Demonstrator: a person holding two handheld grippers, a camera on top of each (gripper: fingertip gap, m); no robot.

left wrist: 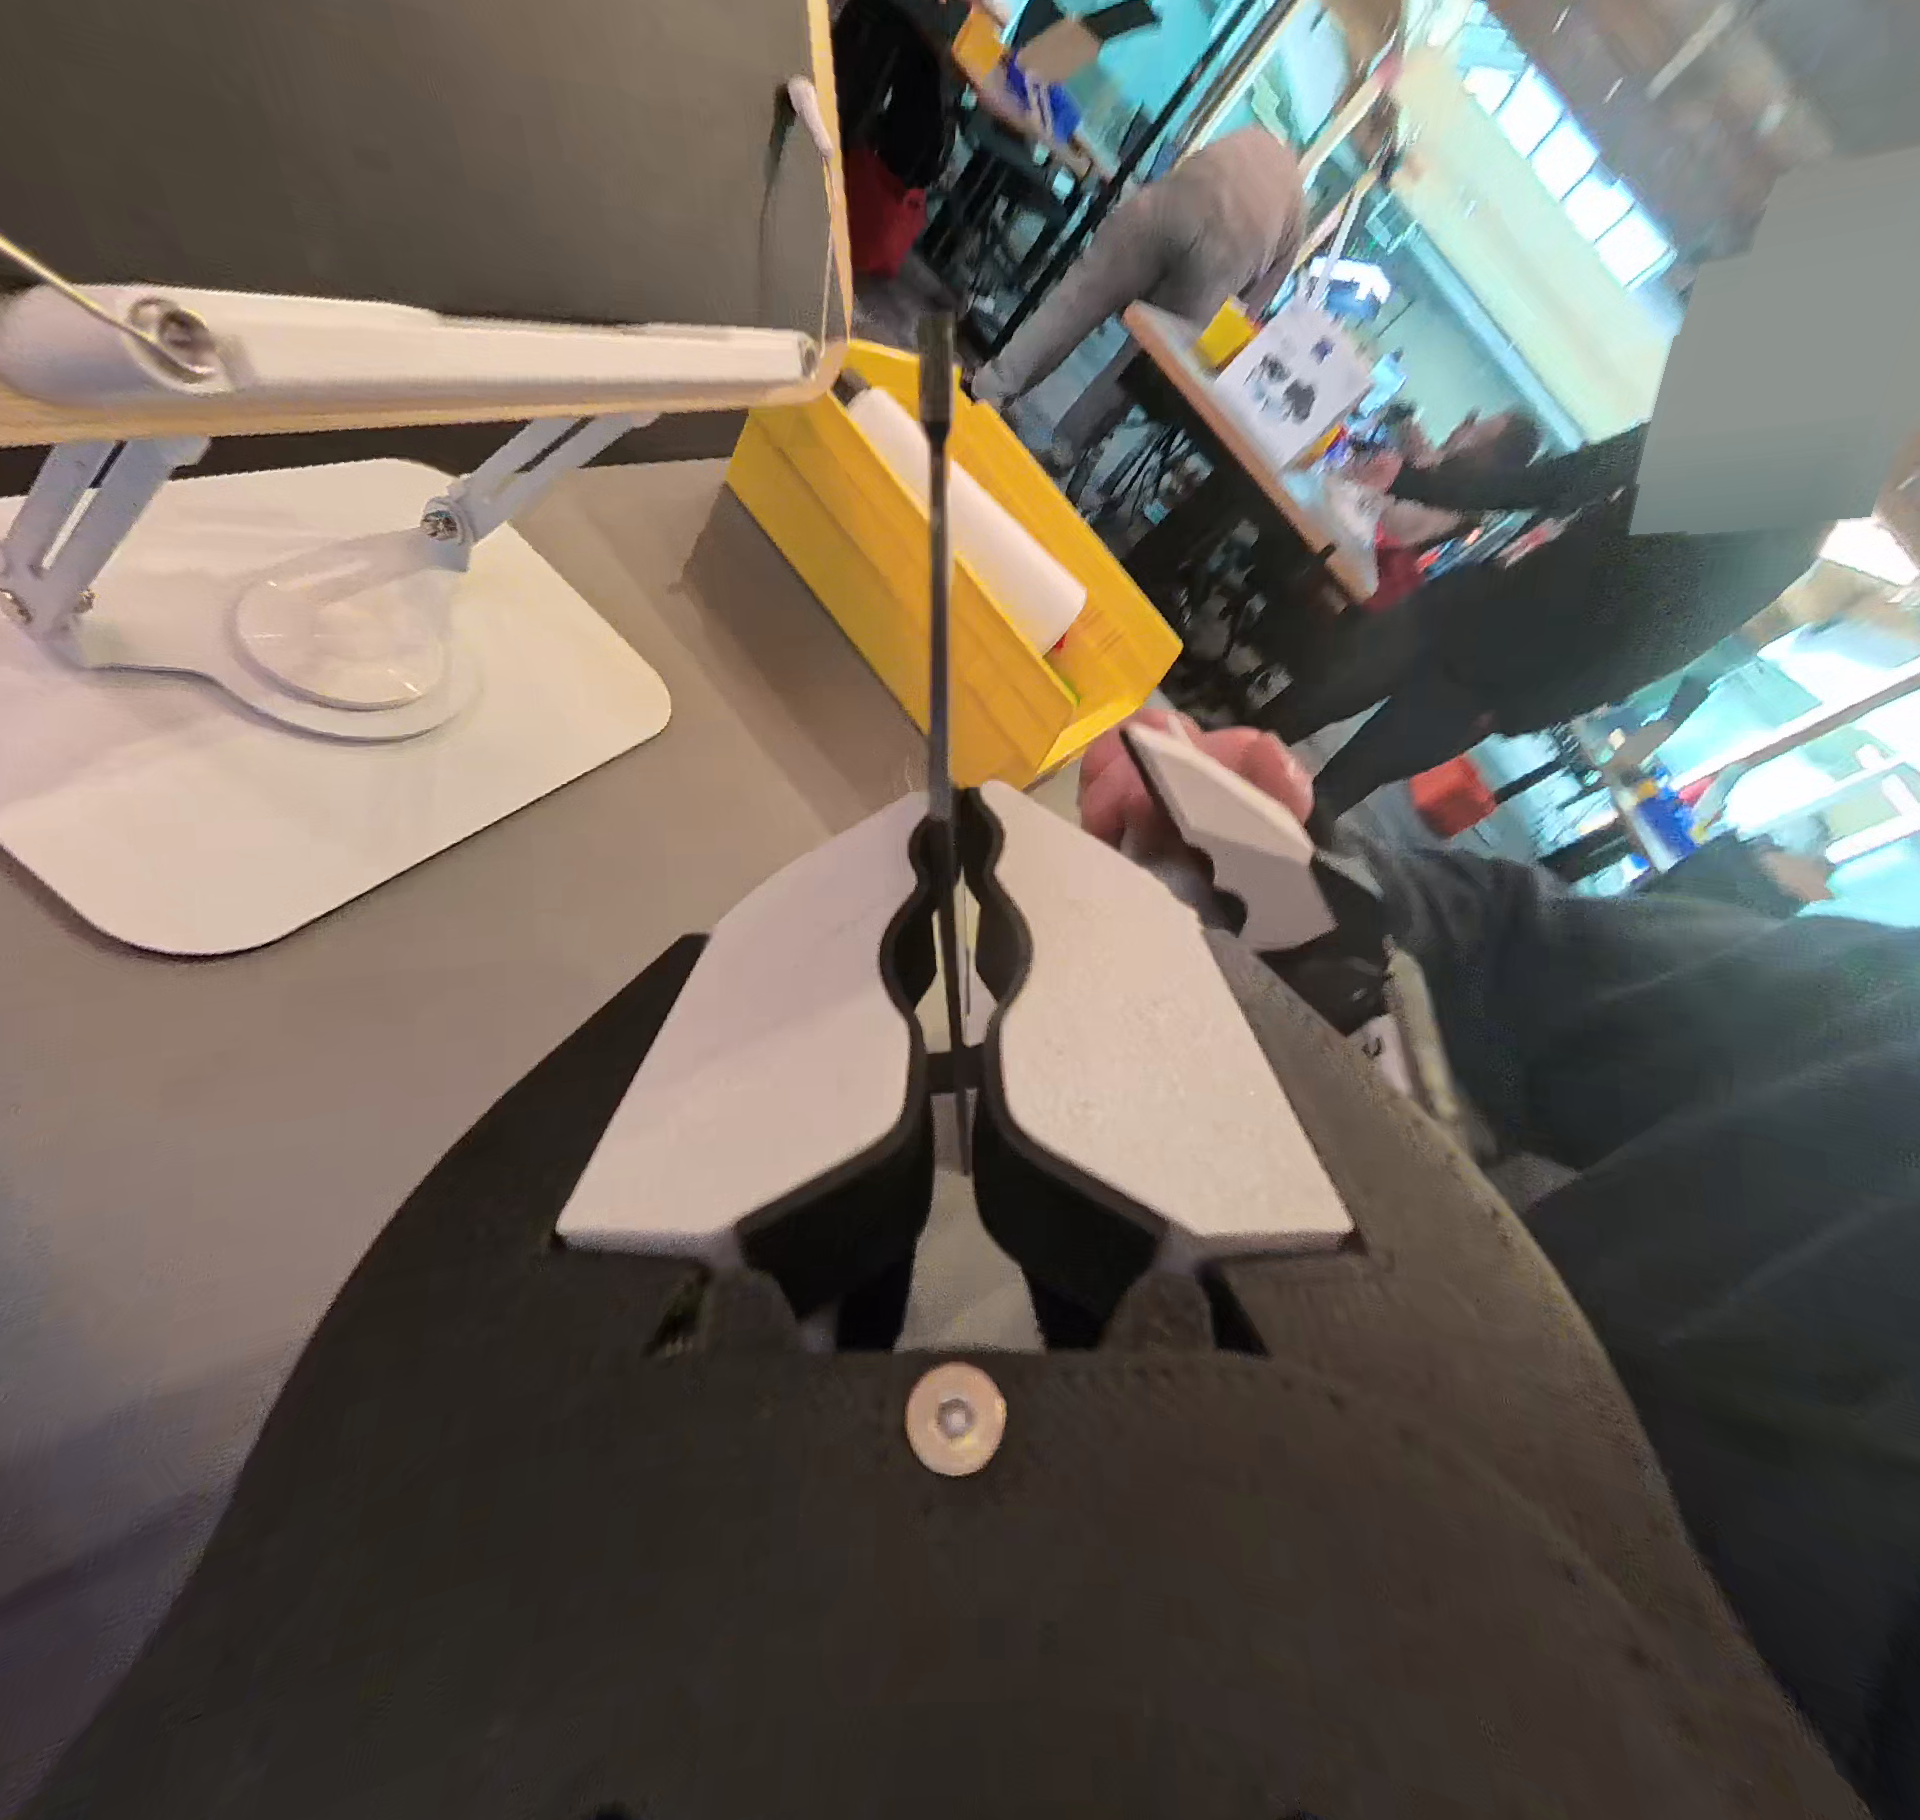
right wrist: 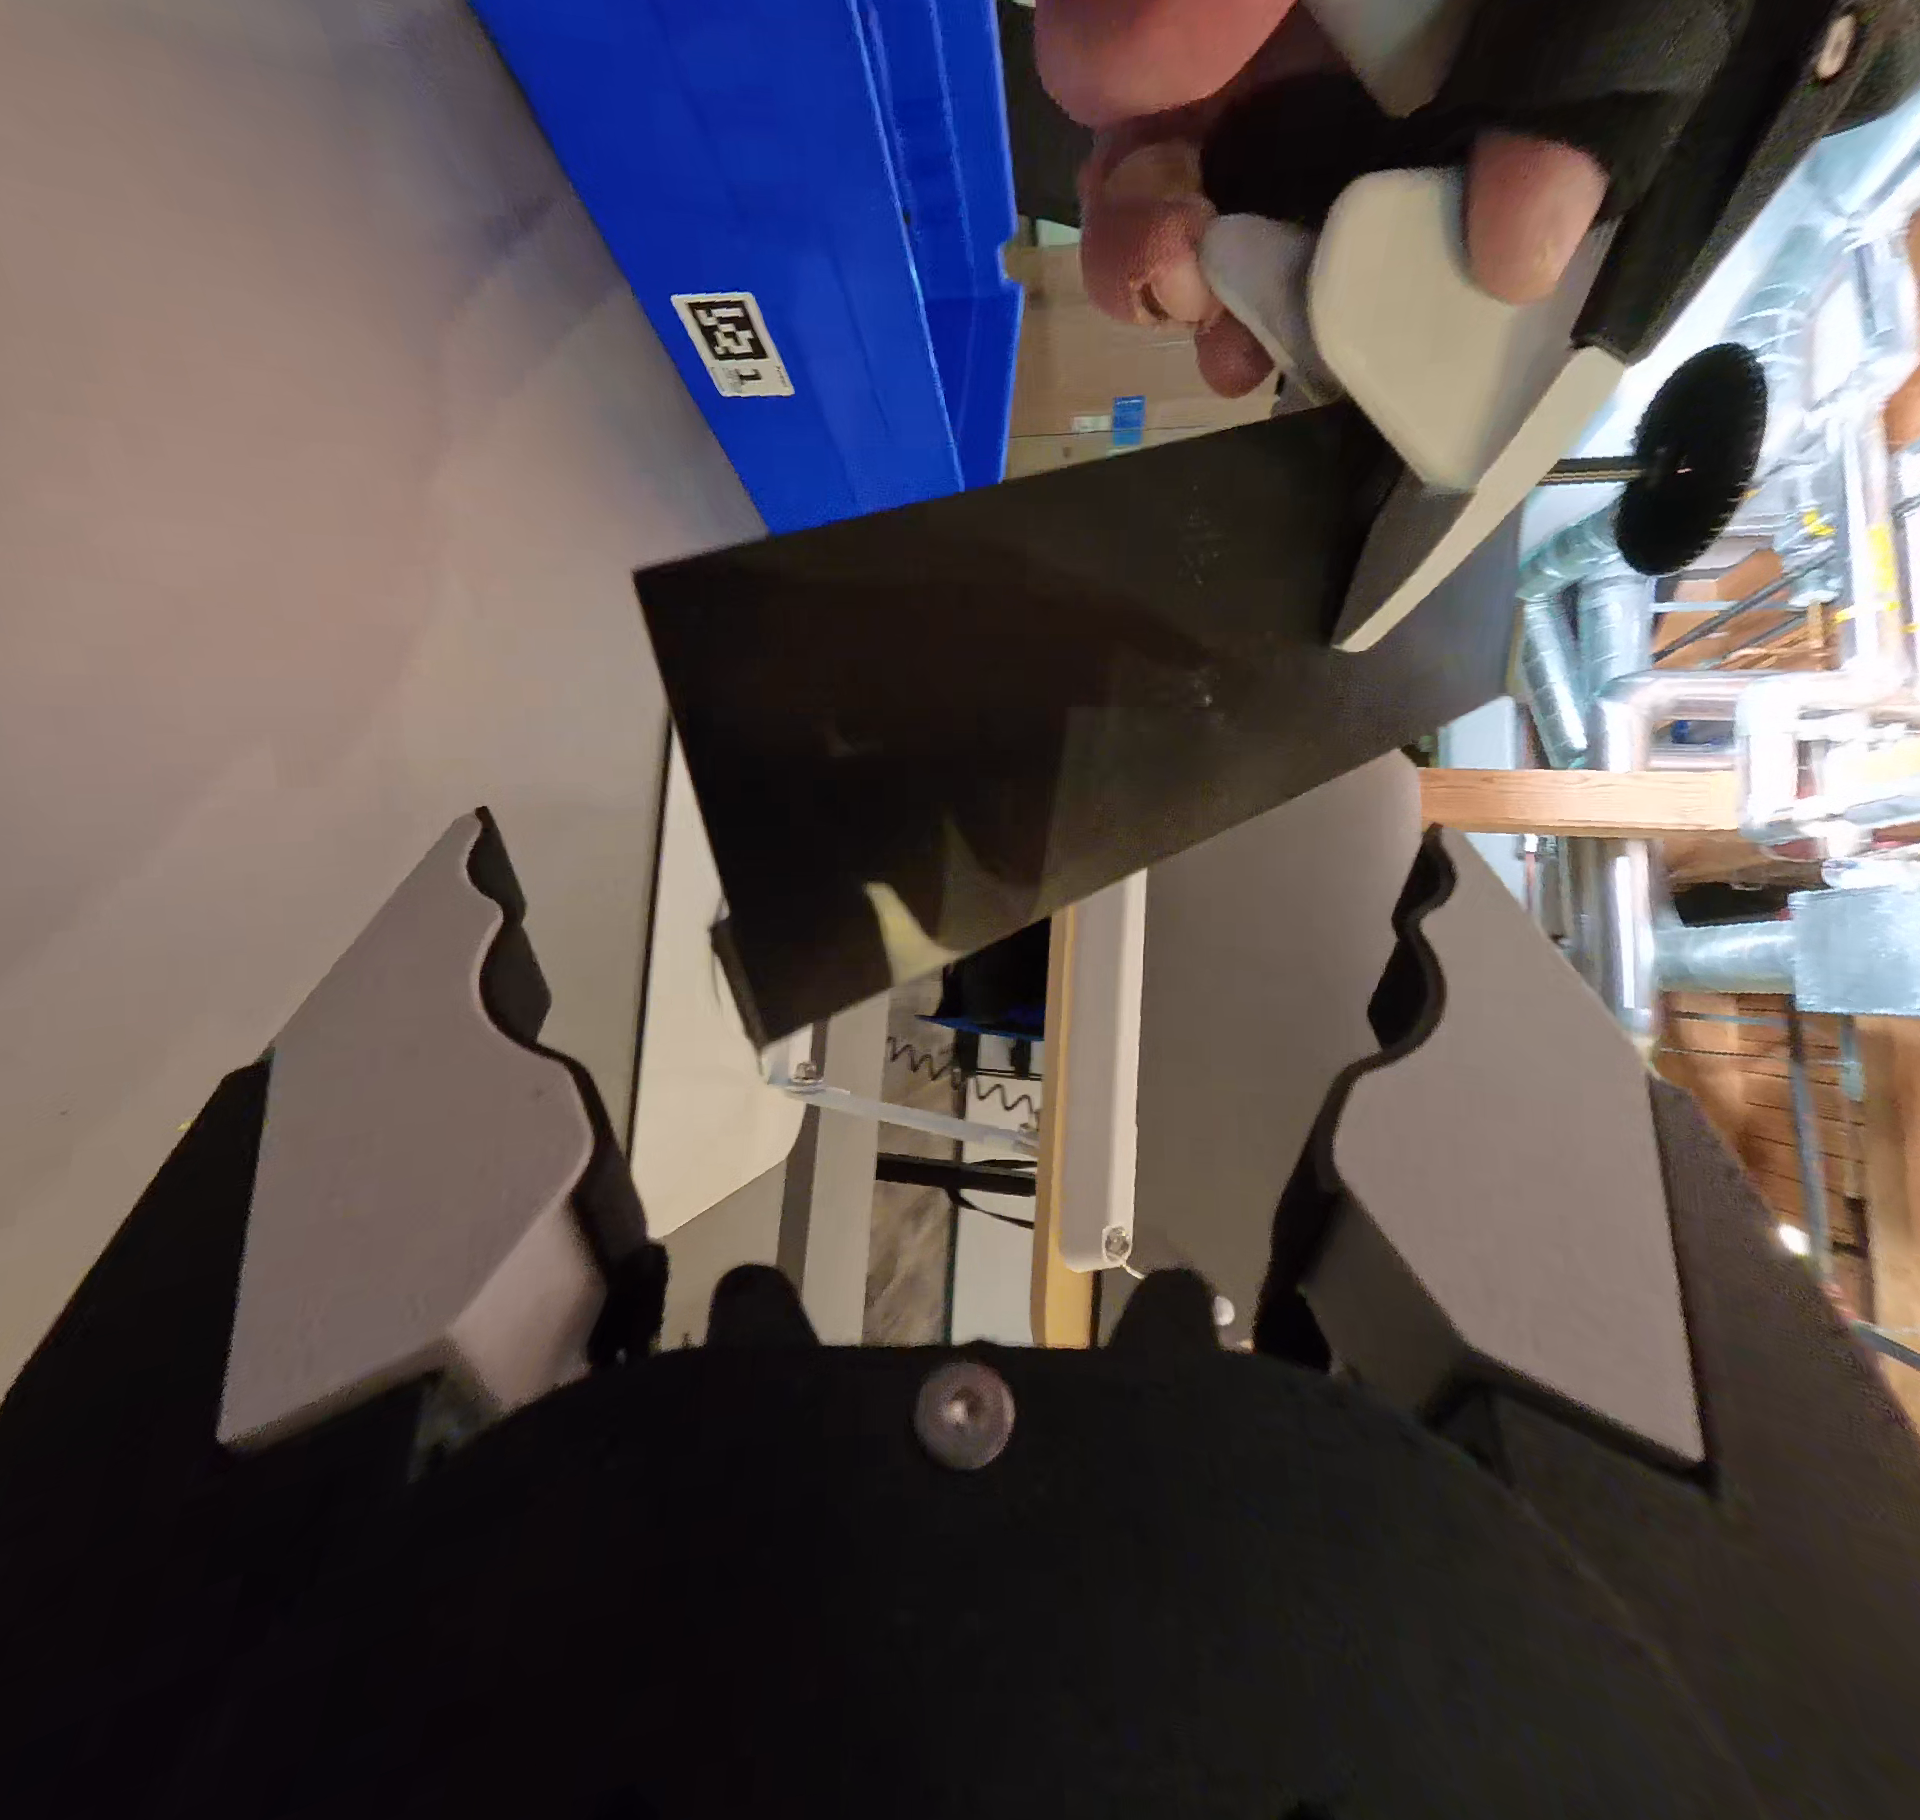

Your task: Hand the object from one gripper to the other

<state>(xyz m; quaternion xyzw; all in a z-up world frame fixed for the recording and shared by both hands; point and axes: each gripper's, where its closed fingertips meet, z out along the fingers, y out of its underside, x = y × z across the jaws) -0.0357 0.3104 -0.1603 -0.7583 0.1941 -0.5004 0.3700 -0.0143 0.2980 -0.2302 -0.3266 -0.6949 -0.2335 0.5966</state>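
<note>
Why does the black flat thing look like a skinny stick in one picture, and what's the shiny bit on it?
In the left wrist view the black panel is seen edge-on in the left gripper, so it looks thin; the background room is smeared by blur. In the right wrist view its glossy face shows a pale reflection near the lower corner.

Left tool [left wrist: 951, 814] clamped tight, right tool [right wrist: 961, 835] spread wide
</note>
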